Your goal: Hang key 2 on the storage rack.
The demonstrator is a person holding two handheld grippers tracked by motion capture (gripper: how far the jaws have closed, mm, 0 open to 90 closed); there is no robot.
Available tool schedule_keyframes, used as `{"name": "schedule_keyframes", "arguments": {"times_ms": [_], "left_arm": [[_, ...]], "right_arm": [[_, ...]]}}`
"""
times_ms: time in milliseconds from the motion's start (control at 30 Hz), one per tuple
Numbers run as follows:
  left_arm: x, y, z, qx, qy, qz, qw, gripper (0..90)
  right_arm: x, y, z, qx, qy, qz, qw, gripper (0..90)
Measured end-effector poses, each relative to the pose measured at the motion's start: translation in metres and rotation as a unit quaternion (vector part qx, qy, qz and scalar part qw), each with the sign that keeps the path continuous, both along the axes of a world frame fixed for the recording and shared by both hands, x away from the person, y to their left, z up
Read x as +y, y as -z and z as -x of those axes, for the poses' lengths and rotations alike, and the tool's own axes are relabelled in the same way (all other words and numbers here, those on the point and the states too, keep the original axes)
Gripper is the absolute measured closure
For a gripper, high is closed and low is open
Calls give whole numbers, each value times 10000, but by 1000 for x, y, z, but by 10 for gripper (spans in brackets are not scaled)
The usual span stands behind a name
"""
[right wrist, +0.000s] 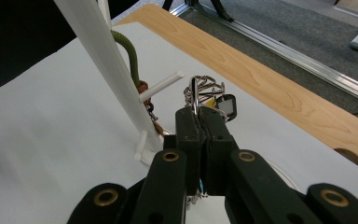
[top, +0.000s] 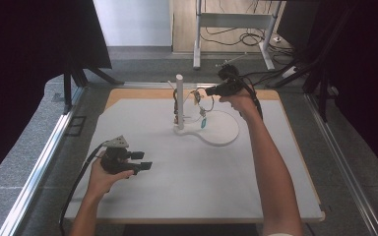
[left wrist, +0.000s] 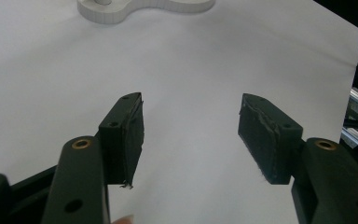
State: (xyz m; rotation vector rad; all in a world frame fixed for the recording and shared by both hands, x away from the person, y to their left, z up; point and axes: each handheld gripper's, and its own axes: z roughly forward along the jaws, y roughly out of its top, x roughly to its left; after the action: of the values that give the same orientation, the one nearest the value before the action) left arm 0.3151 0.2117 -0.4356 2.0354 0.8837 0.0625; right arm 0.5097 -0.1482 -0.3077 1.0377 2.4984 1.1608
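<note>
White table (top: pixel 187 187): key ring (right wrist: pixel 204 88) pinched by closed right gripper (right wrist: pixel 199 116) beside stand (top: pixel 180 101) peg, likely for hanging; left gripper (left wrist: pixel 191 135) held open, idle.

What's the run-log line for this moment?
right tongs: shut on key ring, beside stand peg | left tongs: open, nothing held, over white mat

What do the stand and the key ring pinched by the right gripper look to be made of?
Stand: probably matte white plastic; its base shows fine layer lines, perhaps 3D-printed. Key ring, pinched by the right gripper: shiny silvery metal, judging by its glints.
</note>
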Motion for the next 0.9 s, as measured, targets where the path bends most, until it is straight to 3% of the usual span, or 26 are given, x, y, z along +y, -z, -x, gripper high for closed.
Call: {"name": "schedule_keyframes", "arguments": {"times_ms": [433, 900], "left_arm": [[1, 0, 0, -3, 9, 8, 10000, 411], [0, 2, -1, 7, 29, -32, 10000, 410]], "right_arm": [[10, -8, -8, -114, 151, -19, 9998, 878], [31, 9, -15, -2, 86, -44, 10000, 878]]}}
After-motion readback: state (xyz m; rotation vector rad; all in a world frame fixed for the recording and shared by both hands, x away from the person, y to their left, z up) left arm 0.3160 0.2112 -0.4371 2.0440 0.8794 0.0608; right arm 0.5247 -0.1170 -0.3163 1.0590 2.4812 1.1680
